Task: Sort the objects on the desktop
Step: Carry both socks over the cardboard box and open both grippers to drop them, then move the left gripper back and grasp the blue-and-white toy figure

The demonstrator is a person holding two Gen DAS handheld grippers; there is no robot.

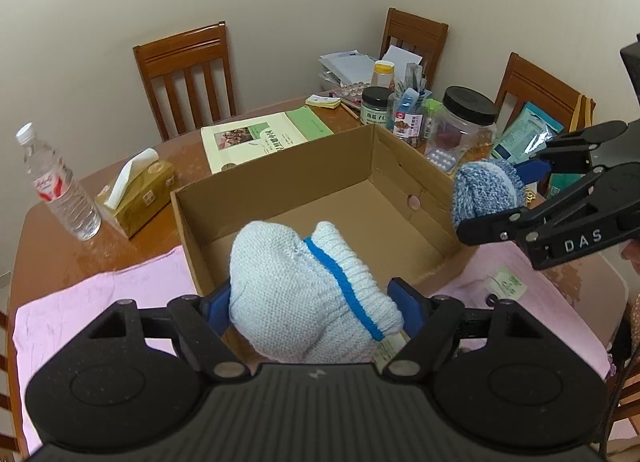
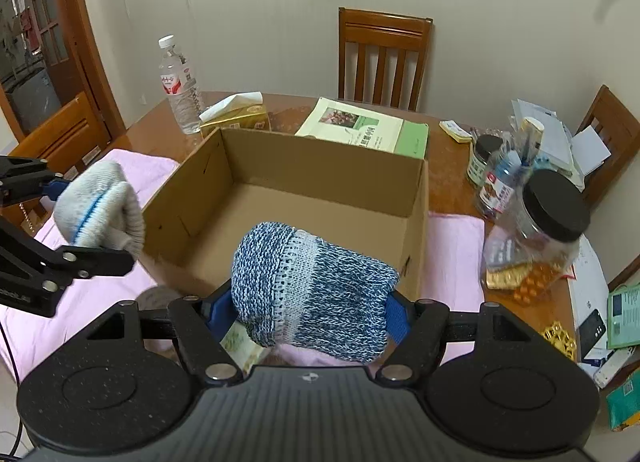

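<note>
My left gripper [image 1: 310, 302] is shut on a pale knitted bundle with a bright blue stripe [image 1: 304, 294], held above the near edge of an open cardboard box [image 1: 280, 166]. My right gripper [image 2: 310, 310] is shut on a mottled blue-and-white knitted bundle [image 2: 312, 286], also raised over the box's near edge [image 2: 328, 158]. In the left wrist view the right gripper [image 1: 486, 198] and its mottled bundle [image 1: 484, 192] hang at the box's right wall. In the right wrist view the left gripper [image 2: 100, 210] with the pale bundle [image 2: 100, 206] hangs beside the box's left wall.
The box sits on a pink cloth [image 1: 100, 302] on a wooden table [image 1: 52, 254]. A water bottle [image 1: 60, 186], a tissue box [image 1: 140, 198] and a green booklet [image 1: 260, 138] lie behind it. Jars [image 1: 464, 122], pill packs and papers crowd the right side. Chairs [image 1: 188, 74] ring the table.
</note>
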